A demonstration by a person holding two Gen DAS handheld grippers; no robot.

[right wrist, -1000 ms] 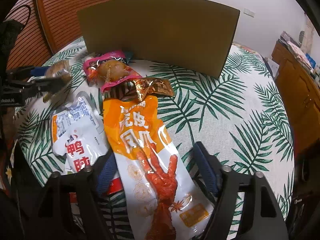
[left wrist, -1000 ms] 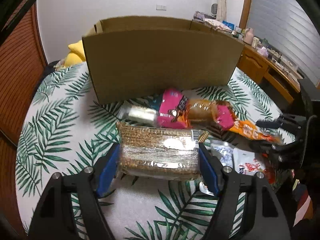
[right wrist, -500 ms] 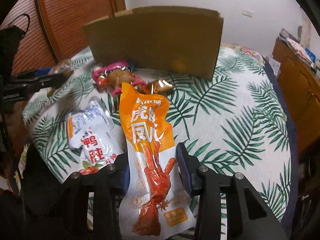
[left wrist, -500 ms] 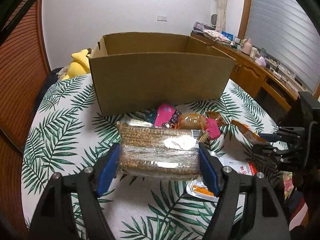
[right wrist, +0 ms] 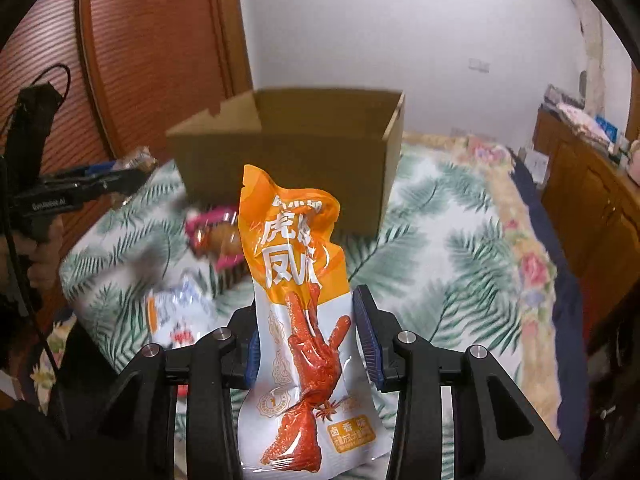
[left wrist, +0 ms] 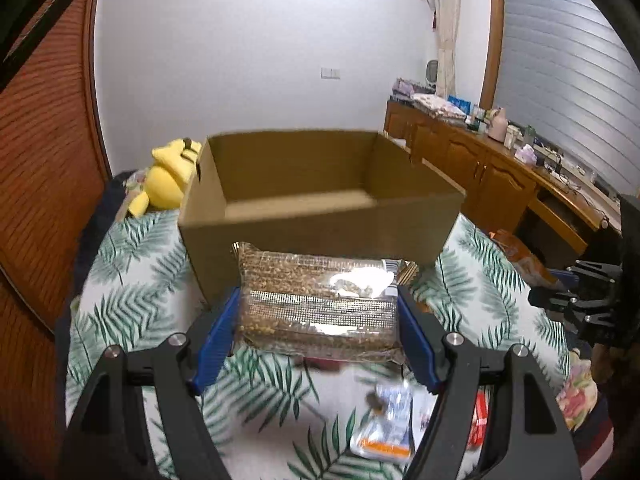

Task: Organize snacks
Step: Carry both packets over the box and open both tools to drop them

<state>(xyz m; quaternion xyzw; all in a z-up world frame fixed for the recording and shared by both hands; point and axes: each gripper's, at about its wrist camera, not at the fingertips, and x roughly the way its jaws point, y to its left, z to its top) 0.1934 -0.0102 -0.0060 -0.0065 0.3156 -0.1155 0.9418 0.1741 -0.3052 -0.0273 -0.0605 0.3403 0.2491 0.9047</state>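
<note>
The left hand-held gripper (left wrist: 318,328) has its blue pads (left wrist: 216,344) pressed on both ends of a clear pack of brown crunchy snacks (left wrist: 316,300). The pack is up in the air, lying flat, above the leaf-print surface (left wrist: 132,308).

The right hand-held gripper (right wrist: 308,336) is clamped on a long orange and white packet of chicken feet (right wrist: 300,308). Its pads squeeze the packet at the middle. The packet stands up tall, and its orange top bends over a little. It is off the surface too.

Down on the surface, near the left hand-held gripper, lies a small white and orange packet (left wrist: 384,432). It looks blurry. A bit of red packet (left wrist: 482,420) shows just to the right of it.

From the right side, a white pouch (right wrist: 180,312) lies on the surface on the left. A little farther is a pink packet with something brown inside (right wrist: 214,232). It lies near the front of the box.

Farther back stands a big brown cardboard box (left wrist: 320,200). Its top is open, and no snacks can be seen in the part of the inside that shows. The brown snack pack hangs just in front of its near wall.

Past the box on the left sits a yellow soft toy (left wrist: 168,176). On the far right is a long wooden cabinet (left wrist: 488,176) with lots of little things on top.
</note>
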